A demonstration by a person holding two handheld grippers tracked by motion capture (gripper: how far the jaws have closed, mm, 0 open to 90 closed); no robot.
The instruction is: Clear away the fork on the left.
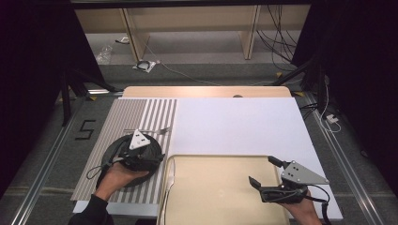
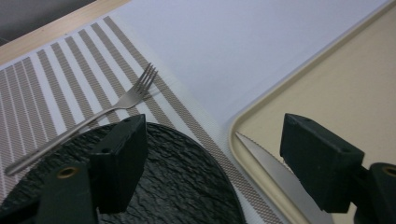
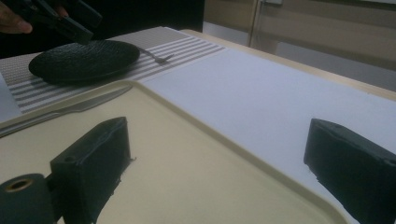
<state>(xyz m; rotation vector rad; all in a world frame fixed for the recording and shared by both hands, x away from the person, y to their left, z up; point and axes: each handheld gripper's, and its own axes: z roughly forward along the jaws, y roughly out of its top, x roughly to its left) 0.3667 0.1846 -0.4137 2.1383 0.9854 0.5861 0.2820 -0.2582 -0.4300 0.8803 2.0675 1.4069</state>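
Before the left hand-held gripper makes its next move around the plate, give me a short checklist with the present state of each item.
1. Left hand-held gripper jaws open: ok.
2. Nothing held between its jaws: ok.
3. Black plate lies flat on the striped placemat: ok.
4. Fork clear of the plate: not ok, its handle lies over the rim.
5. Knife lies inside the beige tray, along its left edge: ok.
6. Right hand-held gripper open over the tray, away from the plate: ok.
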